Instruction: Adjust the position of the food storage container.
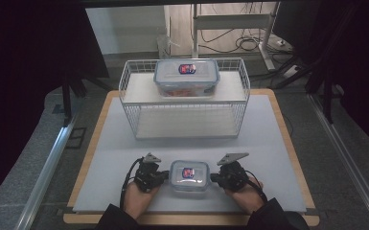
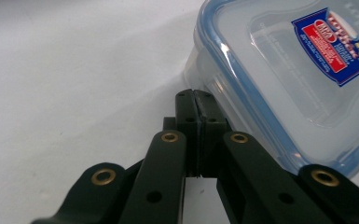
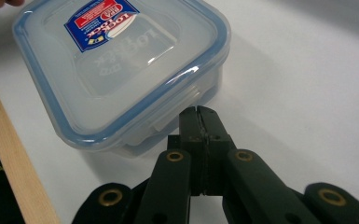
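Small lock-lid container (image 1: 189, 176) is sitting on the white mat (image 1: 268, 139) at the near edge of the table, between the two grippers; nothing is lifted yet. A larger matching container (image 1: 187, 76) is already resting on the top shelf of the wire rack (image 1: 132, 120) at the far side, so my read is this small one is heading to the rack too, and the pickup, carry and placement are all outstanding. Left gripper (image 2: 196, 95) is pointing in at the container's left side with its jaws pressed together, nothing between them; the tips are sitting just beside the lid's blue-trimmed edge, contact uncertain from this angle. Right gripper (image 3: 199, 112) is mirroring that on the other side: jaws fully together, empty, tips right at the side latch under the lid rim, looking like they are touching or about to. Judging from the pose, both are bracing for a two-sided squeeze using closed jaws as pushers, not a pinch.
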A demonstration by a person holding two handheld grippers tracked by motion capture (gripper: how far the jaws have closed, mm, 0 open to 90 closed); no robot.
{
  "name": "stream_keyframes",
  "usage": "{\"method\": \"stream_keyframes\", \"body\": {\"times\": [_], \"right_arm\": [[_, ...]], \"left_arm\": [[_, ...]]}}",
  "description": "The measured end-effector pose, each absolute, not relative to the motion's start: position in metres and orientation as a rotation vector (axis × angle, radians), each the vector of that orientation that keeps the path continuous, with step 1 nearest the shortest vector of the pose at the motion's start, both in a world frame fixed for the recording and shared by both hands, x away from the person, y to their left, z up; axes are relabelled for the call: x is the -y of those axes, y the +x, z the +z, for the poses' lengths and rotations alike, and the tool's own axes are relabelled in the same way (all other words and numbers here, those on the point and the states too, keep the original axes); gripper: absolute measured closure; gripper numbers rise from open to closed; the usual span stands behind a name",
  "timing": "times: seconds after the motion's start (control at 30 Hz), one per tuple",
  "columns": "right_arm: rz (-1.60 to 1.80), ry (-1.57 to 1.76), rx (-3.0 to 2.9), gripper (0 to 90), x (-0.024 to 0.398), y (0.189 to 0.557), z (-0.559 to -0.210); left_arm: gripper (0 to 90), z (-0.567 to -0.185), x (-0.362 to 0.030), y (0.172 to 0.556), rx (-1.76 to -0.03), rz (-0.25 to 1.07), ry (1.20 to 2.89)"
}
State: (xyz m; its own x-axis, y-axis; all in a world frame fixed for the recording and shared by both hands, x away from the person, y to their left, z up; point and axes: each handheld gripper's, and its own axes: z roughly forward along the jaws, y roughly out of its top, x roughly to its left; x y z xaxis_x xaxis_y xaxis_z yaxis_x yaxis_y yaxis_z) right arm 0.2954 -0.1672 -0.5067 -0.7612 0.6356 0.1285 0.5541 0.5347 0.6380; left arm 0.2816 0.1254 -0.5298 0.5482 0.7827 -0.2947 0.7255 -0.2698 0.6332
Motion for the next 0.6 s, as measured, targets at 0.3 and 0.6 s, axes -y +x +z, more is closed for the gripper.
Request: {"method": "stream_keyframes", "body": {"times": [0.3,0.6], "right_arm": [[1.067,1.04,-2.593,86.6,0.18,0.3,-0.502],[1.128,1.028,-2.535,53.3,0.203,0.299,-0.495]], "left_arm": [[72.5,-0.517,-0.14,0.27,-1.15,0.19,2.027],[36.7,-0.509,-0.161,0.248,-1.059,0.379,2.073]]}}
